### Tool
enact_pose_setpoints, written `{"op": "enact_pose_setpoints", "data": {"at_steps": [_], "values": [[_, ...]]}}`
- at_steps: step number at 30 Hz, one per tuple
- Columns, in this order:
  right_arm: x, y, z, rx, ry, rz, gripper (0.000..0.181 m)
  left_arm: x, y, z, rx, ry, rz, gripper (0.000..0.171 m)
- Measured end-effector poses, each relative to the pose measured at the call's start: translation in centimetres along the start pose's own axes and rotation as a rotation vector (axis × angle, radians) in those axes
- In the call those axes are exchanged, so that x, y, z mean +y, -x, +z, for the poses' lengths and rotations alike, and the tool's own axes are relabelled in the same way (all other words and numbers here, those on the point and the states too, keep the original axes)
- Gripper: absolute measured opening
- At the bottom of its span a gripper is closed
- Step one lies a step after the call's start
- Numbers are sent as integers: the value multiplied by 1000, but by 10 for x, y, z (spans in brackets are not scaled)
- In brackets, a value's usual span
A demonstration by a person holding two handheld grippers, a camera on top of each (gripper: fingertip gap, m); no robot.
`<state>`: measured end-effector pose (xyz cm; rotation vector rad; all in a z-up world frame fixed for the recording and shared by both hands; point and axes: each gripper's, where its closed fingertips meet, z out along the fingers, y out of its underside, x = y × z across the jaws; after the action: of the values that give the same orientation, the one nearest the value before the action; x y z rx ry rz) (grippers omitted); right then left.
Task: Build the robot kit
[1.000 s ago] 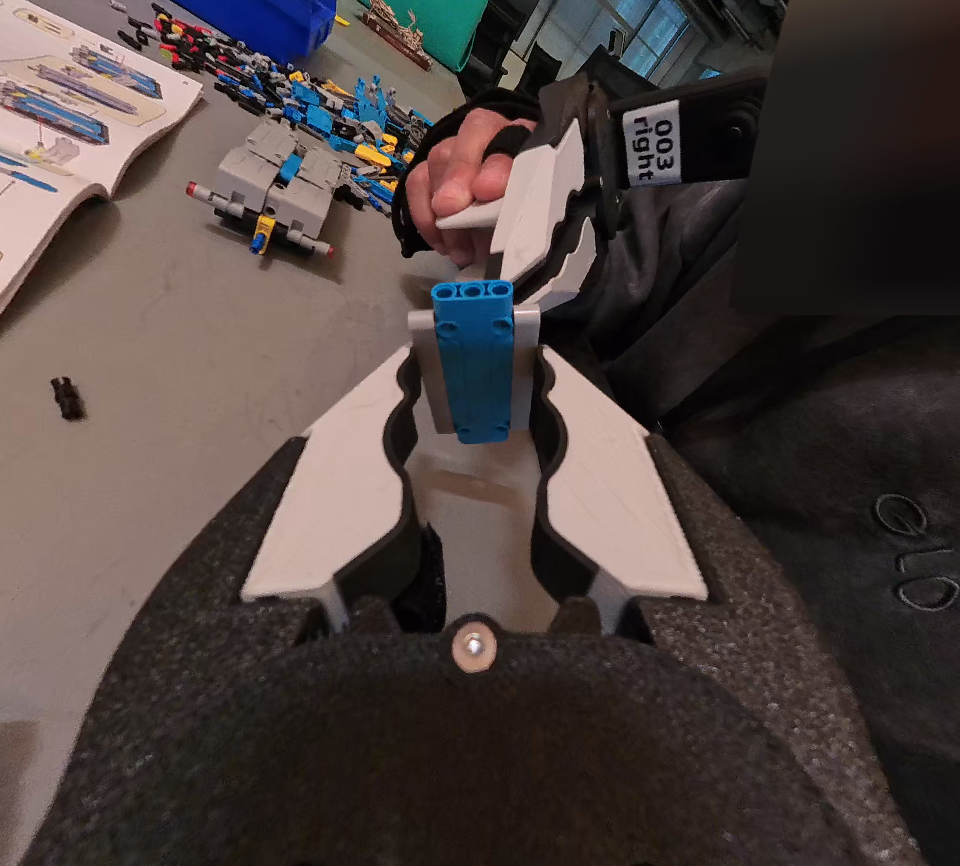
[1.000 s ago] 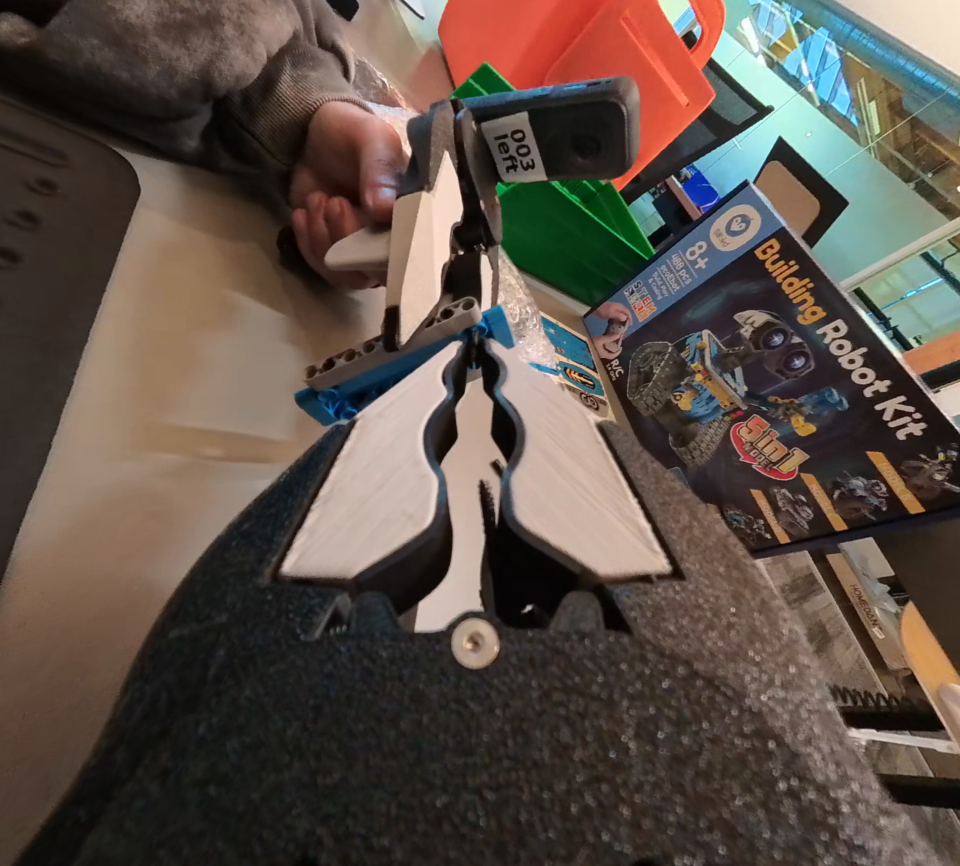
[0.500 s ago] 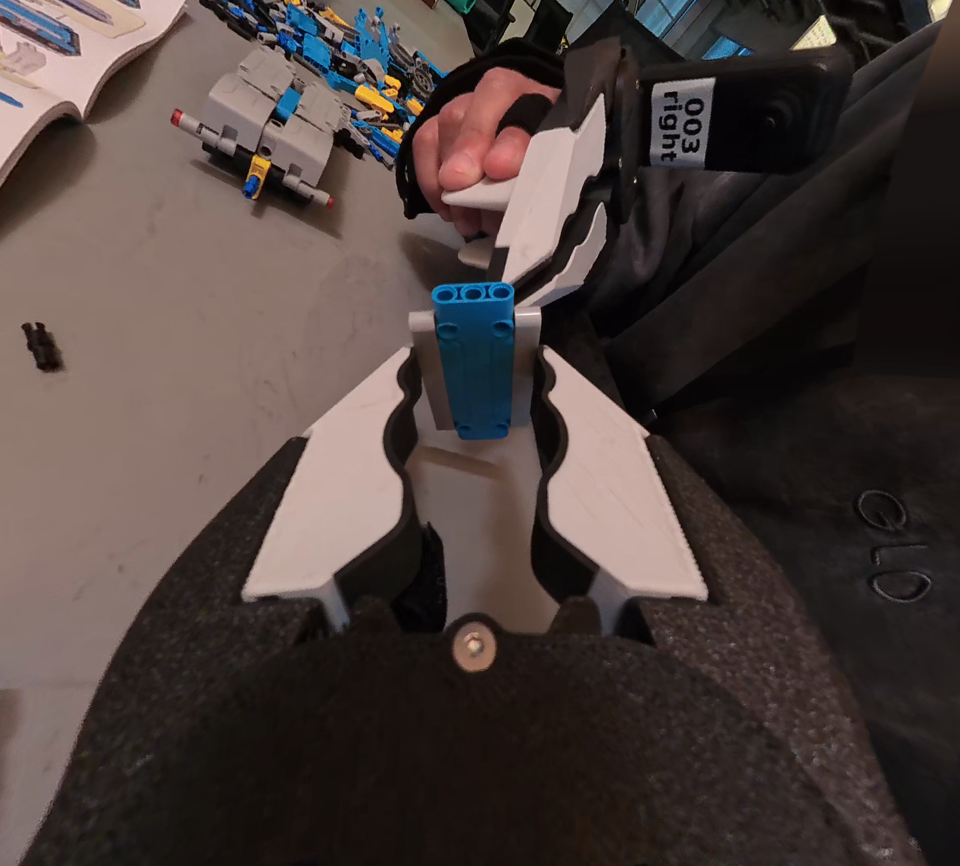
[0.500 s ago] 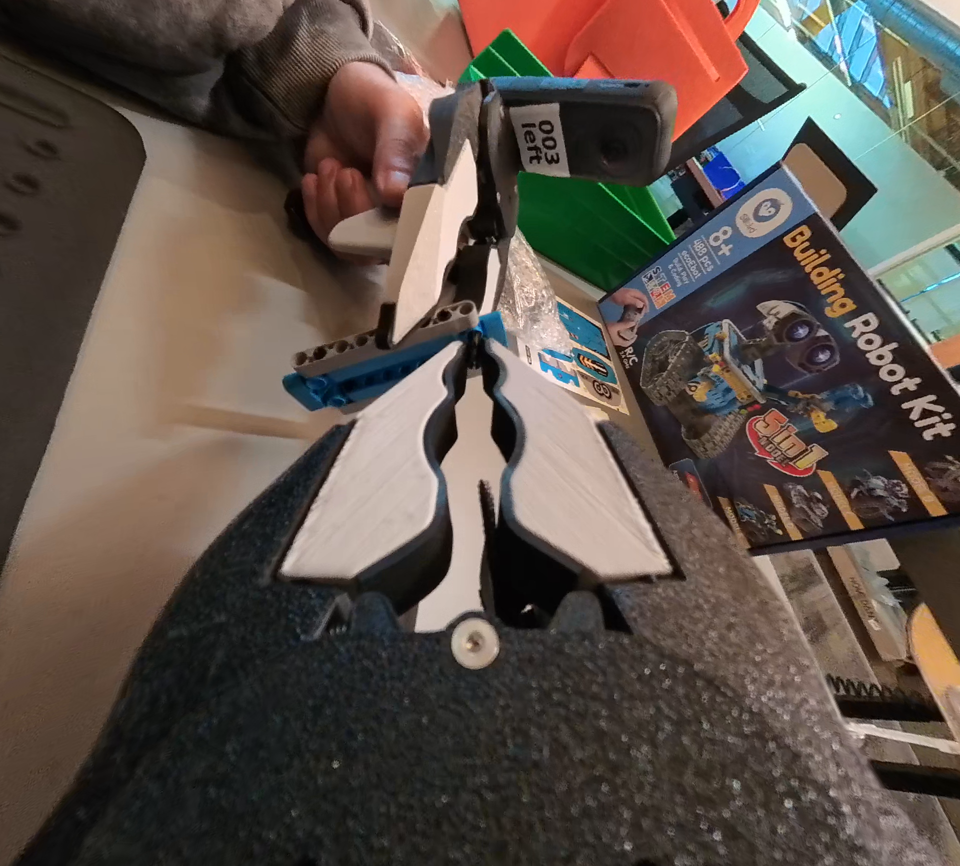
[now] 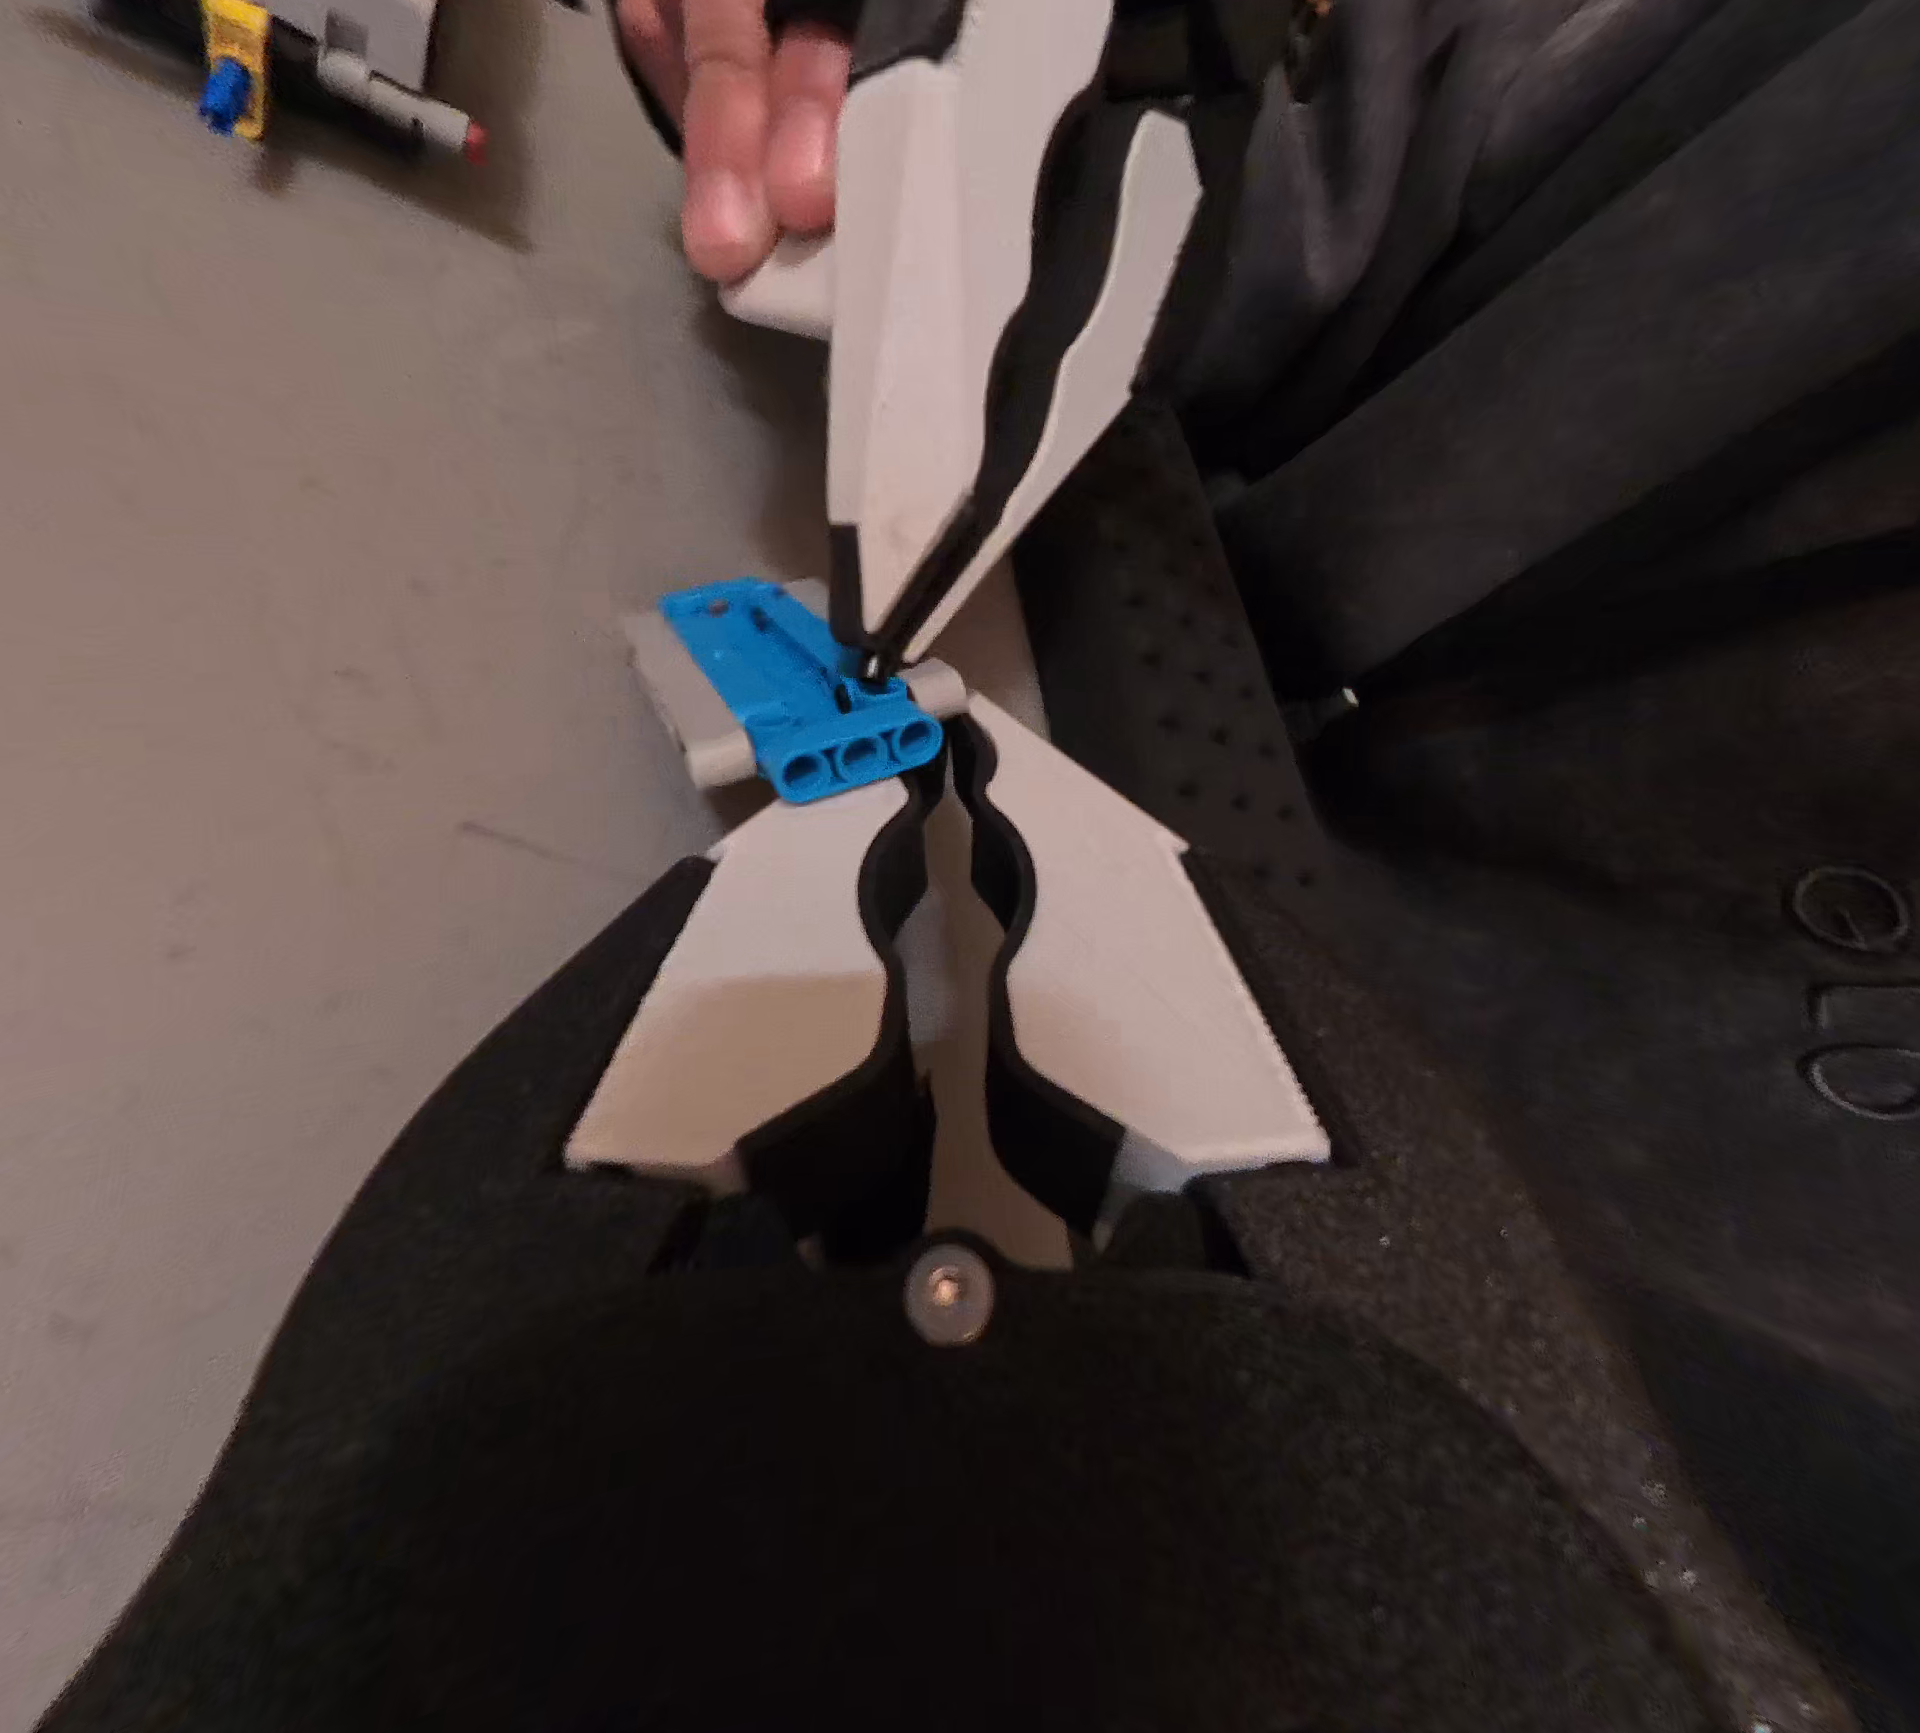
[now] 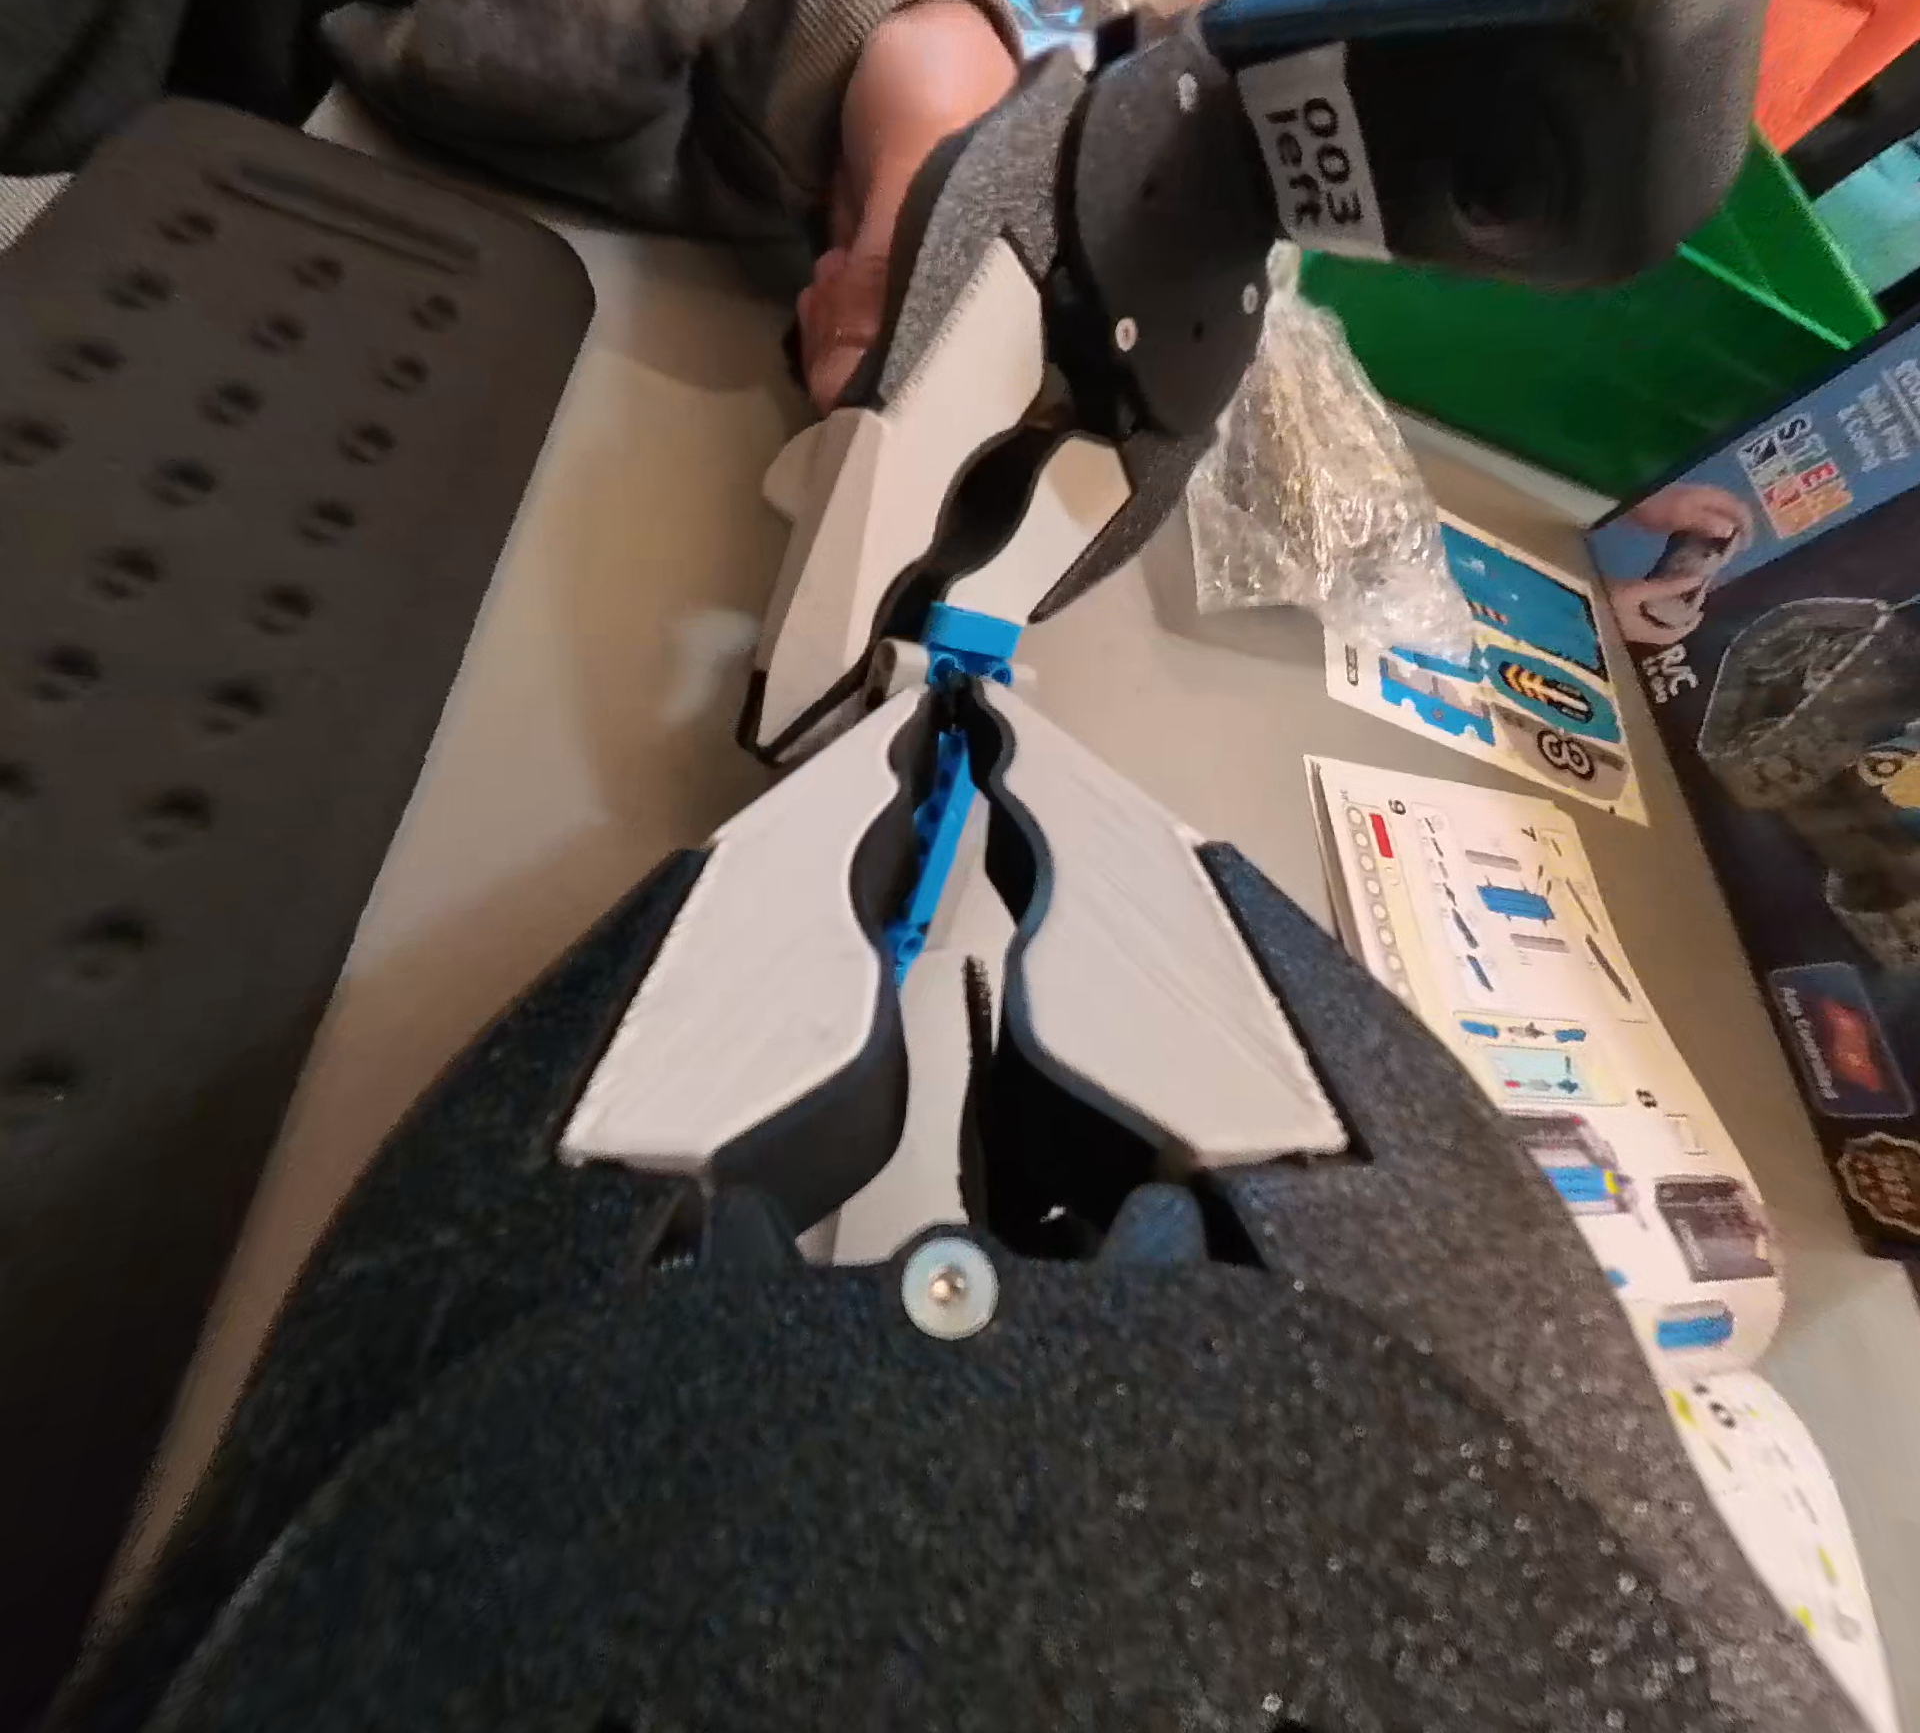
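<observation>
Left gripper [image 5: 940, 738] is pinched narrow on the blue-and-grey brick piece [image 5: 790, 686], held just above the bench [image 5: 312, 540]. Right gripper [image 5: 873, 655], jaws almost together, presses its tips onto the piece's blue top; anything pinched there is too small to tell.

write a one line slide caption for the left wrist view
Left claw shut on a blue and grey brick assembly while the right claw pinches it from above.

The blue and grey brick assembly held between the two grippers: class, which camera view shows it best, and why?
The left wrist view: the blue and grey brick assembly shows its flat face and three end holes, with the right gripper touching it. The right wrist view shows it mostly edge-on, partly hidden by both grippers.
</observation>
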<state>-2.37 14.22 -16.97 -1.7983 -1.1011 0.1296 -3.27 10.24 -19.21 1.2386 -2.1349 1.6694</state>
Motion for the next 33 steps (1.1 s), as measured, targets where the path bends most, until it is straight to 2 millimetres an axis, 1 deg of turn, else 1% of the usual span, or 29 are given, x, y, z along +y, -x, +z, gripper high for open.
{"op": "enact_pose_setpoints", "data": {"at_steps": [4,6,7,8,11,13,17,20,23,26,30,33], "values": [[4,-2,1,1,3,31,3,0,6,-1,-49,7,18,0],[8,-2,1,-3,17,41,3,2,15,-2,-120,30,54,0],[10,-2,1,-2,26,48,3,1,24,-5,-189,36,83,15],[10,-3,1,6,28,50,4,0,30,-8,-249,39,128,23],[11,-6,0,12,30,75,3,-5,35,-10,-342,40,239,23],[12,-10,-2,30,26,98,3,-10,38,-12,-388,18,280,23],[12,-27,-5,123,15,138,3,-25,45,-20,-453,-68,267,23],[4,-42,-9,216,-31,170,3,-40,46,-31,-501,-154,283,23],[-2,-52,-10,272,-74,231,4,-49,47,-40,-562,-193,314,23],[-3,-55,-9,267,-105,304,3,-50,47,-44,-578,-196,334,23],[-5,-55,-8,246,-137,355,3,-49,44,-43,-508,-214,290,24],[-2,-53,-6,212,-143,411,3,-46,45,-41,-467,-208,262,24]]}}
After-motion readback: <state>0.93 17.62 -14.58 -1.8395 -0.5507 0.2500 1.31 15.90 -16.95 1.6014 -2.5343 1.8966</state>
